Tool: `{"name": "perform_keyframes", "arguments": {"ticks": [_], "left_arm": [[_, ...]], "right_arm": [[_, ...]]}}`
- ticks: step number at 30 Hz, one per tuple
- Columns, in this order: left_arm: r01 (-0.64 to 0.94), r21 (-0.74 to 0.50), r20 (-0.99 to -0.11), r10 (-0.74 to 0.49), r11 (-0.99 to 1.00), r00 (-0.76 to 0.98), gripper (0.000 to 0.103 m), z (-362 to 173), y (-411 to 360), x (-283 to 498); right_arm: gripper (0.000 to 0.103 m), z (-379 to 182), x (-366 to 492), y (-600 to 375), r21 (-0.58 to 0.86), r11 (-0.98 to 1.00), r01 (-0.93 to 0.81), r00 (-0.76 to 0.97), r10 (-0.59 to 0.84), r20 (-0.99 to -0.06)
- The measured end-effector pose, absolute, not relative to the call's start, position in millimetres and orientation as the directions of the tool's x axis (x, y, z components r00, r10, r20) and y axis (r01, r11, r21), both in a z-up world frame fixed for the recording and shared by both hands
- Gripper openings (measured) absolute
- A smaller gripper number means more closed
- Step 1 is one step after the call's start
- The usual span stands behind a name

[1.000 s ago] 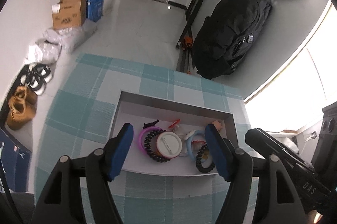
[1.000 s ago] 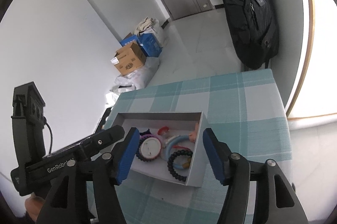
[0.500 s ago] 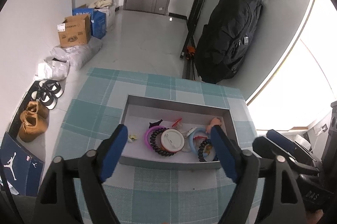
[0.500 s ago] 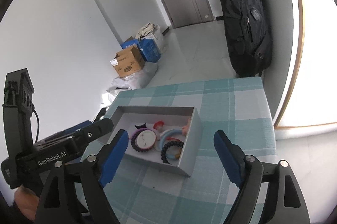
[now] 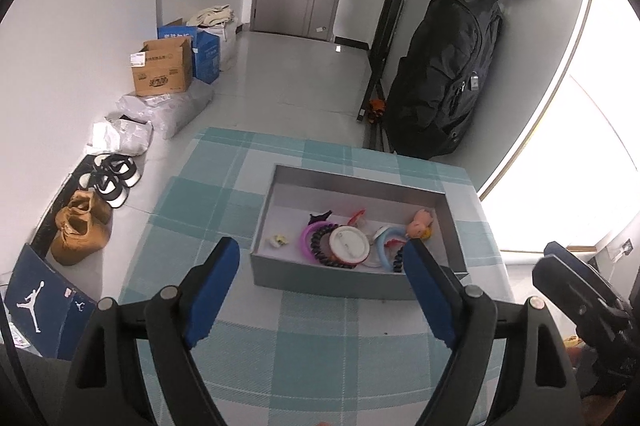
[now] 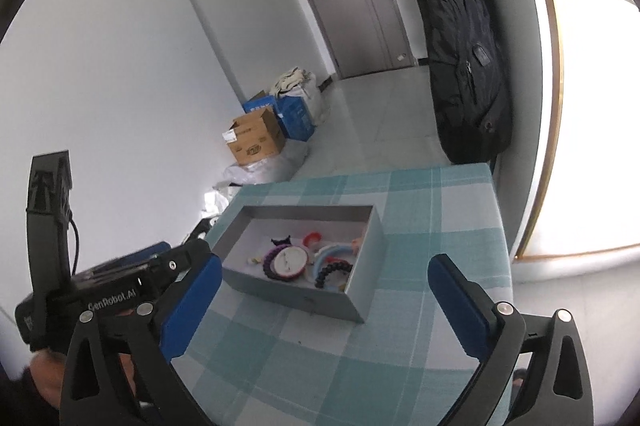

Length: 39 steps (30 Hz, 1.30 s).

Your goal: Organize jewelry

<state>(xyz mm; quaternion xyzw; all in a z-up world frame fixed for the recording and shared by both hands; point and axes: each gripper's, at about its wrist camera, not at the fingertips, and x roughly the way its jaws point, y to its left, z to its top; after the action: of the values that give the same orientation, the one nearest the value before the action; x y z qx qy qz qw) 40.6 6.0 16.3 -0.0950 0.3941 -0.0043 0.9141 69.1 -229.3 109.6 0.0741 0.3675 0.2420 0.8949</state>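
A grey open box (image 5: pixel 352 282) sits on the teal checked surface (image 5: pixel 304 354), holding the jewelry clustered toward its near wall: a purple bangle (image 5: pixel 306 236), a black beaded bracelet (image 5: pixel 320 250) around a round white disc (image 5: pixel 347 245), a light blue bangle (image 5: pixel 383 246), a small pink figure (image 5: pixel 420 222) at the far right and a tiny pale piece (image 5: pixel 279 240) at the left. The left gripper (image 5: pixel 320 290) hangs over the near edge of the surface with its blue pads spread wide and holding nothing. The right gripper (image 6: pixel 324 310) is likewise wide open and empty, near the box's right corner.
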Motion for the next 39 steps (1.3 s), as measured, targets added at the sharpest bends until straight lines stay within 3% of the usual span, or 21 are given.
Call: {"name": "perform_keyframes", "arguments": {"ticks": [16, 39], "left_arm": [[-0.087, -0.128, -0.718, -0.031, 0.988, 0.696, 0.081, 15, 2, 34], [-0.049, -0.145, -0.706, -0.069, 0.988, 0.704, 0.081, 19, -3, 32]], "right_arm": [[0.103, 105, 62, -233, 0.287, 0.885, -0.368, 0.605, 0.462, -0.648], [0.103, 100, 65, -234, 0.277, 0.895, -0.349, 0.595, 0.440, -0.672]]}}
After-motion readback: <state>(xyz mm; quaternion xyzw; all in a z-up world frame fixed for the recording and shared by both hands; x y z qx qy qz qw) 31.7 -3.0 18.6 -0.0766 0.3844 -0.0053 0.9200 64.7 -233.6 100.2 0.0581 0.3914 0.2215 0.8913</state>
